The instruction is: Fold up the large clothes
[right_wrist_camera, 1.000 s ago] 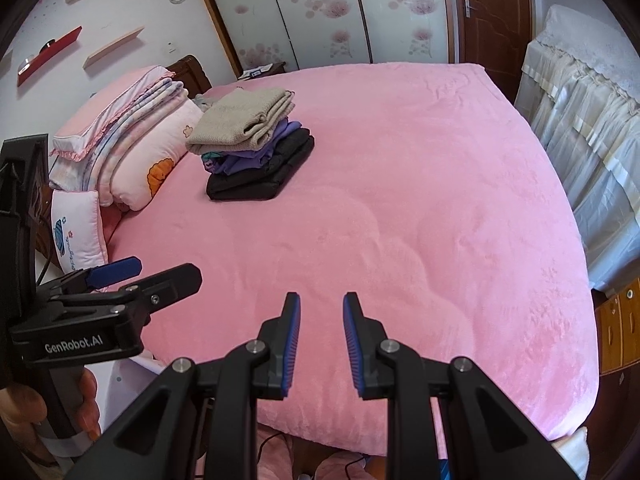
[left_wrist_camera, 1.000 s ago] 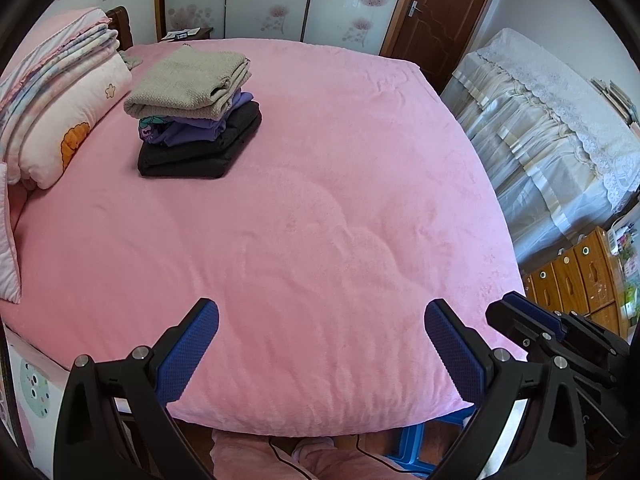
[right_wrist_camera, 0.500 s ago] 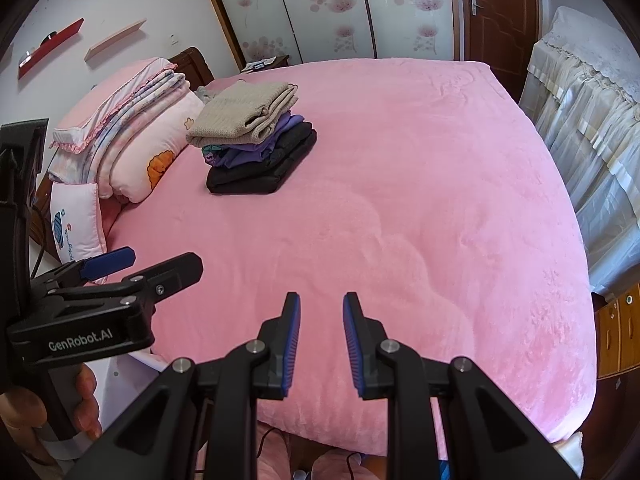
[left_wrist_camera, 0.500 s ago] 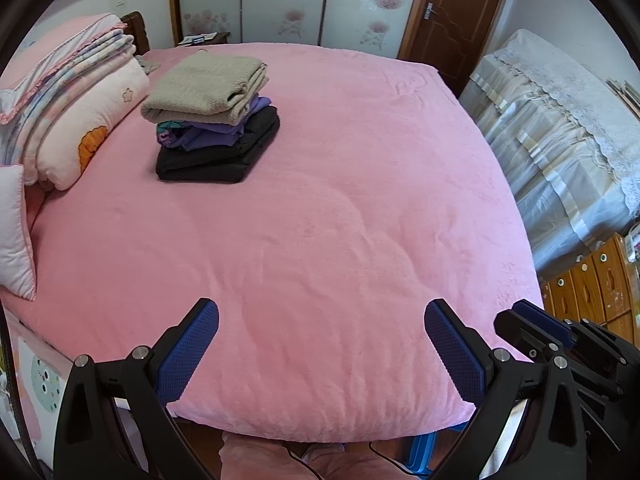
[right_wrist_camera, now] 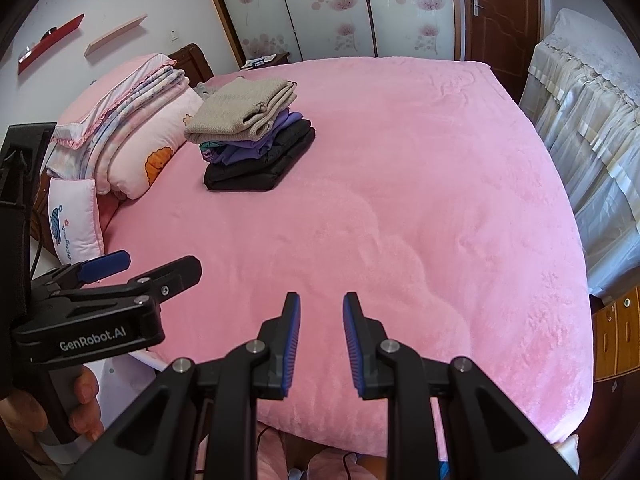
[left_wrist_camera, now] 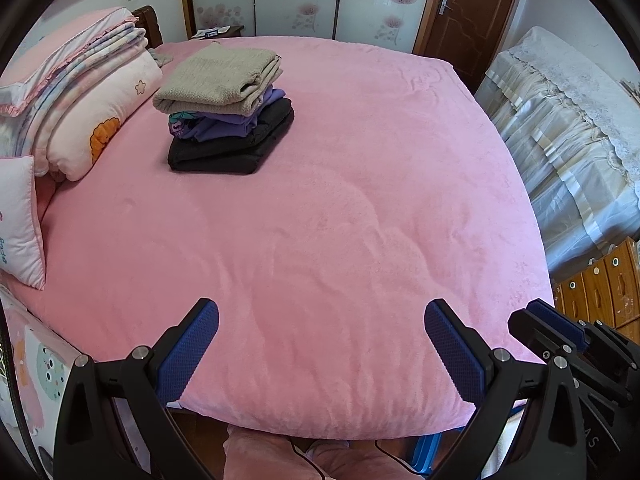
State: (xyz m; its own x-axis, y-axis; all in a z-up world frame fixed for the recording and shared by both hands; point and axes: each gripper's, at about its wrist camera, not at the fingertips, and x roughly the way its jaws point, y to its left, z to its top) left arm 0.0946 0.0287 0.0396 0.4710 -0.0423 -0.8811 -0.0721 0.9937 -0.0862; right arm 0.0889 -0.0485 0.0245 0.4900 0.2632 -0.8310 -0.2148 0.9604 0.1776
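A stack of folded clothes [left_wrist_camera: 228,116], beige on top, purple in the middle, black at the bottom, sits on the pink bed [left_wrist_camera: 340,240] at the far left; it also shows in the right wrist view [right_wrist_camera: 252,140]. My left gripper [left_wrist_camera: 320,344] is wide open and empty above the bed's near edge. My right gripper [right_wrist_camera: 320,332] has its jaws a small gap apart and holds nothing, also over the near edge. The left gripper shows in the right wrist view [right_wrist_camera: 120,276], and the right gripper in the left wrist view [left_wrist_camera: 560,332].
Folded quilts and pillows [left_wrist_camera: 80,96] lie along the bed's left side. A covered piece of furniture [left_wrist_camera: 568,128] stands right of the bed, a wooden drawer chest [left_wrist_camera: 604,280] beside it. A door [left_wrist_camera: 468,8] and wardrobe stand behind.
Both grippers have moved slightly forward toward the bed; the clothes stack looks a little closer. Neither jaw opening has changed.
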